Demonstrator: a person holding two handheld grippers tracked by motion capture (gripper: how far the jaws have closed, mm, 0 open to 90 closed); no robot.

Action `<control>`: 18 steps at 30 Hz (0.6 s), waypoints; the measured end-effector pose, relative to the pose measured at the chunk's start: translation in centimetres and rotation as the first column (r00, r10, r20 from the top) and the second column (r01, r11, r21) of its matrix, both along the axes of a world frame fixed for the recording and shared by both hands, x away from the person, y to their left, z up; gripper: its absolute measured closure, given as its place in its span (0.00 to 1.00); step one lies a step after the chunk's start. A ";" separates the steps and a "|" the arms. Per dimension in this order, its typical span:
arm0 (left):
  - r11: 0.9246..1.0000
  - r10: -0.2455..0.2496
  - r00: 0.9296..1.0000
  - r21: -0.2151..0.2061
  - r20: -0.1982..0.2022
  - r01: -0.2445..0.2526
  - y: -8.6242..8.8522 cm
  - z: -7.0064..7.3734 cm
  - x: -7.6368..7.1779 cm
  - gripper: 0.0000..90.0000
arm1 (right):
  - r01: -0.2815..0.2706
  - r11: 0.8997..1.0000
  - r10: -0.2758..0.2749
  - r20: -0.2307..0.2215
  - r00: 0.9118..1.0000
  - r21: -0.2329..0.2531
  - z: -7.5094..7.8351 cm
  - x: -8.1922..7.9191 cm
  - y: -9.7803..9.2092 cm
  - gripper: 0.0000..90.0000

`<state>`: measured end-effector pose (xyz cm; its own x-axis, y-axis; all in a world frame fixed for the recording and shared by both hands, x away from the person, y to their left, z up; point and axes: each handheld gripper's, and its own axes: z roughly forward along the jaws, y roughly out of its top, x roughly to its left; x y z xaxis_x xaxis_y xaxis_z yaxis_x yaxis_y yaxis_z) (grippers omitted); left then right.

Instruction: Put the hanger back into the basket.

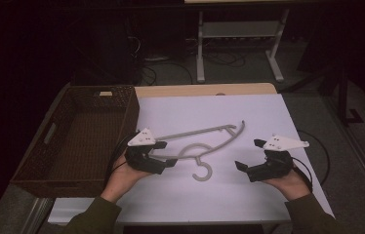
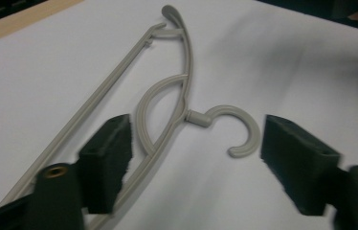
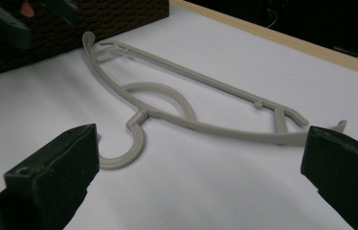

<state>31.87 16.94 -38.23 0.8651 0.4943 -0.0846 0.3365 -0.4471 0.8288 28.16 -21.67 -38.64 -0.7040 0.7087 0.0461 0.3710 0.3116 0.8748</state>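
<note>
A grey plastic hanger [image 1: 205, 141] lies flat on the white table top [image 1: 268, 112], its hook [image 1: 203, 171] curling toward the person. My left gripper [image 1: 167, 153] stands open at the hanger's left end. In the left gripper view the hanger [image 2: 185, 72] runs up between the wide-apart jaws of that gripper [image 2: 196, 143], its lower arm passing close by the left pad [image 2: 110, 163]. My right gripper [image 1: 250, 154] is open to the right of the hanger, apart from it. Its own view looks between the jaws of the gripper [image 3: 201, 143] at the hanger [image 3: 167, 103], with nothing held.
A dark woven basket [image 1: 127, 117] with handle cut-outs stands at the table's left, its inside bare. Its wall [image 3: 95, 19] rises just behind the hanger's end, beside the other gripper [image 3: 5, 21]. A wooden strip [image 1: 205, 90] edges the table's far side. Cables trail from both grippers.
</note>
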 end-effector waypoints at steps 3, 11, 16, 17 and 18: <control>1.000 -0.005 1.000 0.001 -0.011 0.005 -0.6 -0.6 0.8 0.48 | 0.003 1.000 -0.003 -0.012 1.000 -0.005 -0.4 0.0 -0.1 0.00; 0.998 0.005 0.999 0.057 -0.035 -0.003 -1.7 -2.5 3.1 0.89 | 0.008 1.000 -0.008 -0.008 1.000 -0.002 -0.5 0.1 -0.4 0.00; 0.993 0.051 0.998 0.108 -0.042 -0.046 -2.2 -3.4 4.5 1.00 | 0.011 1.000 -0.011 -0.008 1.000 -0.002 -0.5 0.1 -0.5 0.00; 0.992 0.064 0.997 0.108 -0.052 -0.058 -2.3 -3.6 4.7 1.00 | 0.013 1.000 -0.013 -0.009 1.000 -0.002 -0.5 0.1 -0.5 0.00; 0.990 0.074 0.996 0.125 -0.057 -0.066 -2.3 -3.8 5.0 1.00 | 0.013 1.000 -0.013 -0.009 1.000 -0.002 -0.6 0.1 -0.5 0.00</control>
